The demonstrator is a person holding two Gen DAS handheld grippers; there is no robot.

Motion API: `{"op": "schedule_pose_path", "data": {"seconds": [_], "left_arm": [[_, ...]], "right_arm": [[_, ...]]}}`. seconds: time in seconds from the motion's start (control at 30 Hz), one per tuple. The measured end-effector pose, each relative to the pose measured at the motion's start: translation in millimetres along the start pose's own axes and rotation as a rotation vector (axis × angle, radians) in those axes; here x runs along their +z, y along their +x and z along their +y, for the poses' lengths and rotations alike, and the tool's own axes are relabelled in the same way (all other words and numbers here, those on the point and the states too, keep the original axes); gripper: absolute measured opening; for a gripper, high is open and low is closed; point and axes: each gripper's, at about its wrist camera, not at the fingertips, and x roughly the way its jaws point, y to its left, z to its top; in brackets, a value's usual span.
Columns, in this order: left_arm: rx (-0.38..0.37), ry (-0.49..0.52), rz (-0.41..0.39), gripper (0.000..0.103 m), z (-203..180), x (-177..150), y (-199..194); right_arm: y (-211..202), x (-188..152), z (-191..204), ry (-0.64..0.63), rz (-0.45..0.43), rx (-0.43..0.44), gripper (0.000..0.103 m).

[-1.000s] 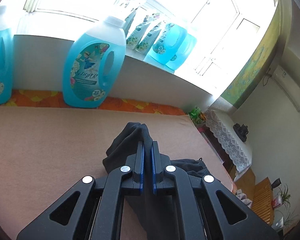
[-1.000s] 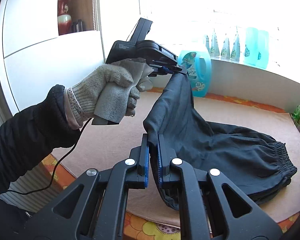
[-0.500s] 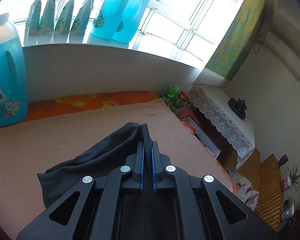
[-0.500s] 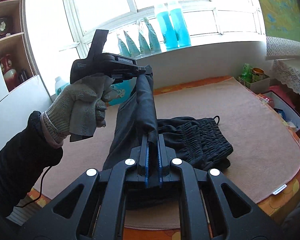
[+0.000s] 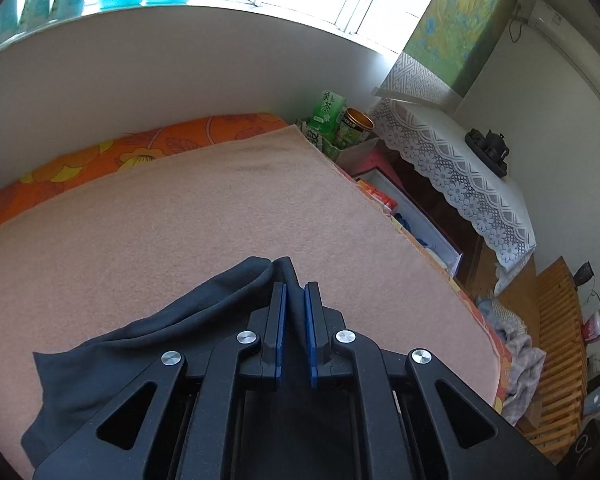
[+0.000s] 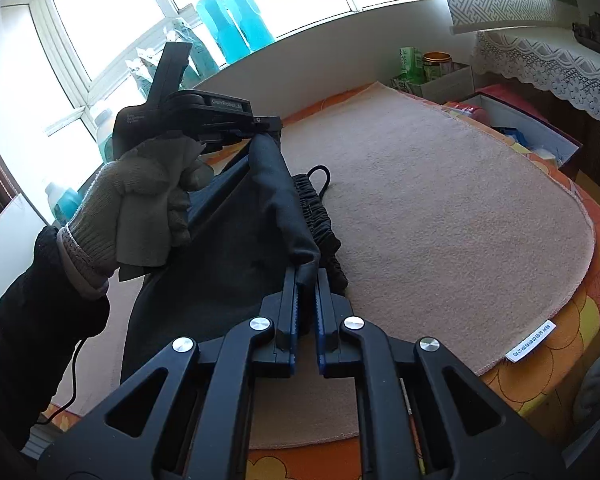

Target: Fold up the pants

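the dark pants [image 6: 236, 256] hang in a stretched fold above a tan blanket [image 6: 440, 208], their gathered waistband [image 6: 320, 216] resting on the blanket just beyond the lifted edge. the right gripper [image 6: 305, 280] is clamped on a bunch of the fabric at the near end of that edge, cloth filling the narrow gap between its blue pads. at about 11 o'clock from it, the left gripper [image 6: 266, 130] pinches the far end of the same edge, held by a hand in a grey knit glove [image 6: 140, 204]. in the left wrist view the left gripper [image 5: 295, 292] has the pants [image 5: 148, 344] pressed between its pads, the fabric trailing off toward 8 o'clock over the blanket [image 5: 180, 208]. blue bottles [image 6: 236, 16] stand on the windowsill at 12 o'clock. a lace cloth [image 5: 460, 176] covers a cabinet toward 2 o'clock.
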Motion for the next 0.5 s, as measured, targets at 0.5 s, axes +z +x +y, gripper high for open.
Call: {"op": "schedule_pose_path", "data": {"seconds": [0.5], "left_arm": [[0.105, 0.033, -0.14, 0.025, 51, -26, -131]], "right_arm": [[-9, 26, -17, -0.088, -0.012, -0.043, 0.04]]}}
